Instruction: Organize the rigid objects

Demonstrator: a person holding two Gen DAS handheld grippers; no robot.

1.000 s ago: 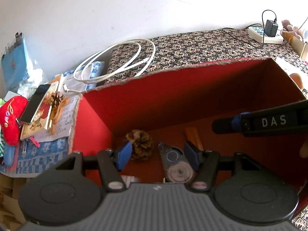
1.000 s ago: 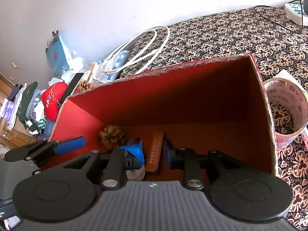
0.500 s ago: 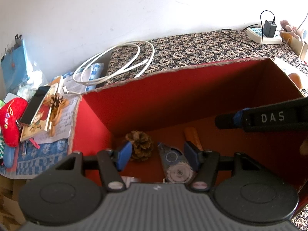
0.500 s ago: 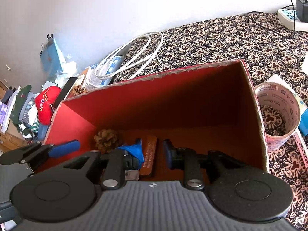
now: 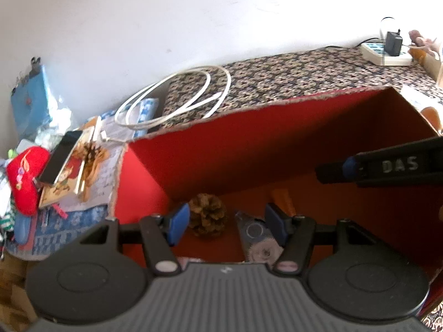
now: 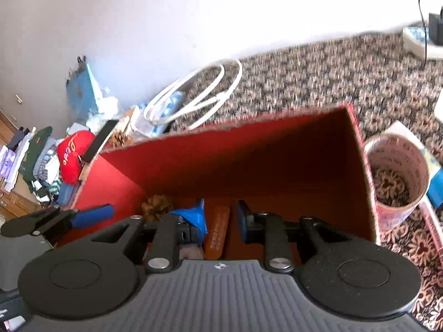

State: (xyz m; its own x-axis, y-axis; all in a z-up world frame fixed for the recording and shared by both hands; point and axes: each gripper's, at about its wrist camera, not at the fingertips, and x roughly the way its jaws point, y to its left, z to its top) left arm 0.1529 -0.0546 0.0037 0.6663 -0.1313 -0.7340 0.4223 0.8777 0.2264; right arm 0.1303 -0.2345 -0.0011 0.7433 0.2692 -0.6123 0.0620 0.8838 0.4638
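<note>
The red box sits centred, with the tape roll outside it at 3 o'clock. The left gripper gapes wide and empty. The right gripper is narrowly parted and also empty. Both should probably rise clear of the rim first. A pine cone lies inside at 9 o'clock.

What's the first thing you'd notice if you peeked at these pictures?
The big red box fills the middle of both views, open at the top. On its floor lie a pine cone, a correction tape and an orange stick. Behind it, a white cable loops on the patterned cloth.
</note>
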